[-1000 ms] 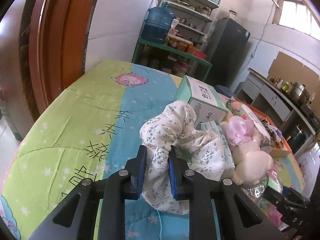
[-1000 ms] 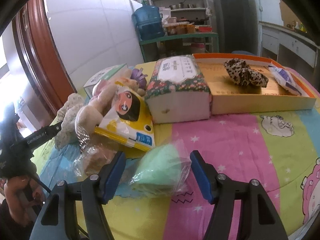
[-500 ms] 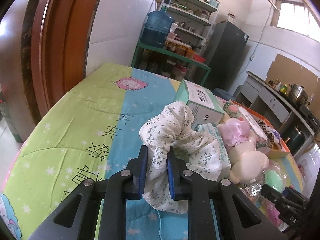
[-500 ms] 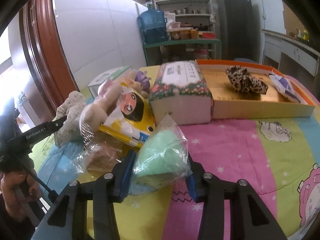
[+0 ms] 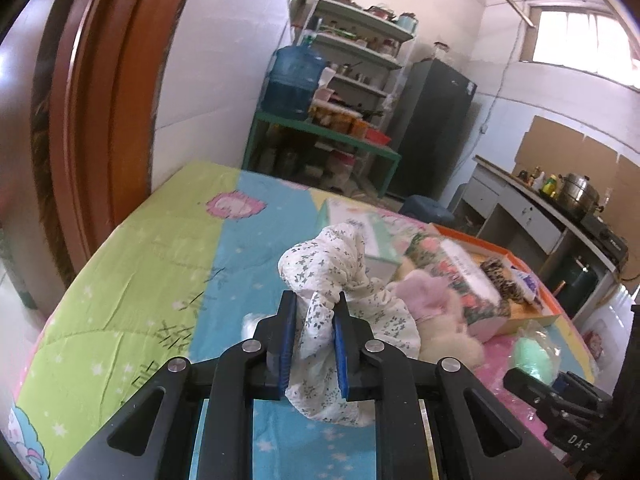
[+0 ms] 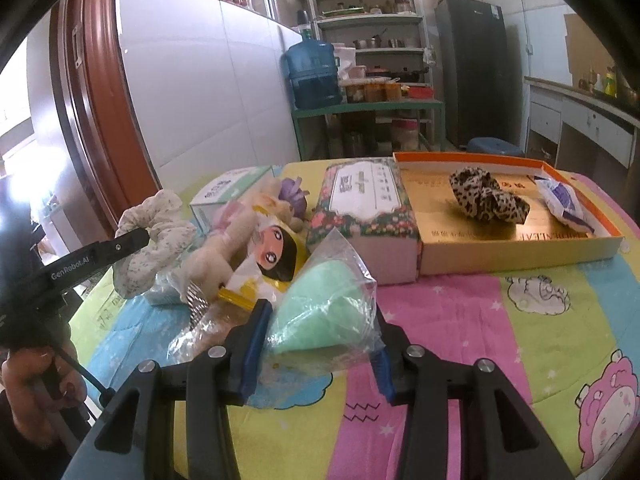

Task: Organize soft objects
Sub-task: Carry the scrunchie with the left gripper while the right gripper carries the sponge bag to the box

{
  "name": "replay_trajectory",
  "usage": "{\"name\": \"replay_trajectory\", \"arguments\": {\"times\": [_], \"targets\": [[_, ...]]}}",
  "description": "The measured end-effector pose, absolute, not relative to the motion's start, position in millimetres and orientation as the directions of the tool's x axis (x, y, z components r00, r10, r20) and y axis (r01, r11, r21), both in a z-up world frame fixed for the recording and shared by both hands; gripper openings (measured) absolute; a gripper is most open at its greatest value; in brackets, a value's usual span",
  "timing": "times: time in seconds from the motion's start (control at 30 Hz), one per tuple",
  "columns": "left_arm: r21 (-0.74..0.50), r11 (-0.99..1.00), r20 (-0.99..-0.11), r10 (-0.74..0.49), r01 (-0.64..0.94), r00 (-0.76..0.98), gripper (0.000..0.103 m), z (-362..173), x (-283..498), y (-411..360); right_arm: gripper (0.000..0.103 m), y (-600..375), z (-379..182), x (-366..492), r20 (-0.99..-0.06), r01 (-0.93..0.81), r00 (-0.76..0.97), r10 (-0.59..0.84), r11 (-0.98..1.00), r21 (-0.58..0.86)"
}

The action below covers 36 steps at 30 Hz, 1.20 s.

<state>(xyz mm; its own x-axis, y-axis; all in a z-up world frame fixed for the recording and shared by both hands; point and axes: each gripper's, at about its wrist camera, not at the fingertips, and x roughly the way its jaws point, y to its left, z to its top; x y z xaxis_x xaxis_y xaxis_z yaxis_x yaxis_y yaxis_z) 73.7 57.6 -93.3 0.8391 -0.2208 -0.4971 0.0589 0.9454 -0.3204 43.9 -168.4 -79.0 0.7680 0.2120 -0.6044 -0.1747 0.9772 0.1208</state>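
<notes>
A: Floral white scrunchie (image 5: 320,320) pinched tight in left gripper (image 5: 314,344), lifted clear of quilt (image 5: 132,280).
B: Green sponge in clear bag (image 6: 324,312) squeezed between half-closed jaws of right gripper (image 6: 316,350), just in front of tissue box (image 6: 366,216). Leopard scrunchie (image 6: 486,202) in orange tray (image 6: 520,256).

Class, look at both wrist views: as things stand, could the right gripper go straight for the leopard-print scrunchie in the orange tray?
Probably not yet. The right gripper already has its jaws shut on the bagged green sponge. The leopard-print scrunchie lies uncovered in the open orange tray.
</notes>
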Motion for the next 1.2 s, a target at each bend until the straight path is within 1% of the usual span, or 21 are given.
{"name": "replay_trajectory", "arguments": {"times": [0.3, 0.53, 0.8, 1.2], "targets": [[-0.31, 0.939, -0.441, -0.28, 0.148, 0.852, 0.017, -62, 80, 27, 0.046, -174, -63, 45, -0.568, -0.181, 0.794, 0.217, 0.976, 0.12], [-0.296, 0.931, -0.398, -0.325, 0.215, 0.858, 0.017, -36, 87, -2, 0.046, -185, -42, 55, -0.517, -0.179, 0.83, 0.208, 0.978, 0.107], [-0.266, 0.925, -0.385, -0.359, 0.27, 0.85, 0.017, -16, 99, -40, 0.046, -202, -21, 69, -0.465, -0.167, 0.863, 0.195, 0.981, 0.101], [-0.262, 0.906, -0.386, -0.414, 0.333, 0.824, 0.017, -1, 123, -93, 0.046, -253, -7, 84, -0.43, -0.102, 0.892, 0.14, 0.989, 0.11]]}}
